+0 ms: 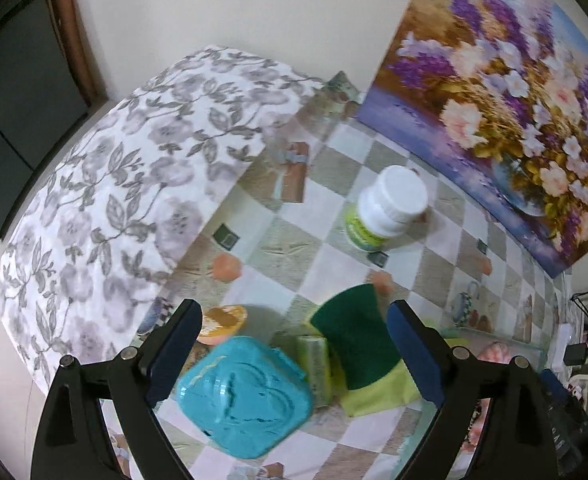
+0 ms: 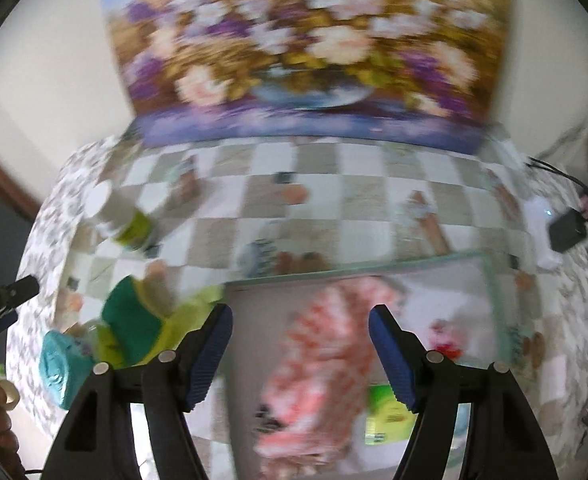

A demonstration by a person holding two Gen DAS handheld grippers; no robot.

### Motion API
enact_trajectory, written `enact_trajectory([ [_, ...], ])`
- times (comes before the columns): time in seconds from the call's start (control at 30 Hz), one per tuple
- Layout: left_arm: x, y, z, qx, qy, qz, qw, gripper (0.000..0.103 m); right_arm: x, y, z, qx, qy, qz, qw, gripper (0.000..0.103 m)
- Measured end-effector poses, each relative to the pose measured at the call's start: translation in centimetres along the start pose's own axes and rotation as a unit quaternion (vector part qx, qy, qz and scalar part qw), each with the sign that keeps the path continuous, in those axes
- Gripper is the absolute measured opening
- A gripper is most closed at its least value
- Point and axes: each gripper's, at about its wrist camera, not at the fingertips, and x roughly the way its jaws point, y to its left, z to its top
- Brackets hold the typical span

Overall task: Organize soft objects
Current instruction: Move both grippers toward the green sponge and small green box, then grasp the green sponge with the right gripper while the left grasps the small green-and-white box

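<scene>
Checkered cloth covers the counter (image 1: 333, 248), with a flower painting (image 1: 493, 92) leaning on the wall at two o'clock and a floral pillow (image 1: 126, 184) at ten o'clock. Through my left wrist view, my left tongs (image 1: 294, 354) stand wide apart and grip nothing. Between them lie a teal soft block (image 1: 242, 396) at six o'clock and a green-topped sponge (image 1: 353, 344) on a lime cloth (image 1: 377, 394), the sponge just beside the right-hand finger. A white-capped bottle (image 1: 385, 208) stands upright at one o'clock, well apart from the pile.

Through my right wrist view, blurred by motion, my right tongs (image 2: 299, 354) also gape and carry nothing. Below them sits a pale tray (image 2: 489, 288) with a pink checked cloth (image 2: 313, 372) lying in it and a small green packet (image 2: 389, 412) near the right finger. The sponge pile sits at nine o'clock, outside the tray.

I judge the sorting partly done: one cloth in the tray, sponge, lime cloth and teal block left. Open counter lies between pile and tray; the bottle is the only thing to skirt.
</scene>
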Motion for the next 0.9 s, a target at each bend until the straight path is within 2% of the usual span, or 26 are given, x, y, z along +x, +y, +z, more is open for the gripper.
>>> enact_trajectory([
  [0.17, 1.6, 1.3, 0.3, -0.005, 0.026, 0.002, 0.9996, 0.094, 2.1, 5.1, -0.6, -0.048, 0.018, 0.039, 0.998, 0.074],
  [0.4, 3.9, 1.9, 0.7, -0.007, 0.063, -0.015, 0.9979, 0.094, 5.9, 10.1, -1.8, -0.092, 0.05, 0.064, 0.992, 0.074],
  [0.8, 6.7, 2.2, 1.1, -0.004, 0.103, -0.023, 0.9944, 0.094, 10.2, 14.0, -2.9, -0.141, 0.085, 0.1, 0.981, 0.074],
  [0.9, 7.2, 2.4, 1.1, -0.007, 0.112, -0.023, 0.9934, 0.094, 10.9, 14.8, -3.2, -0.158, 0.086, 0.096, 0.979, 0.074],
])
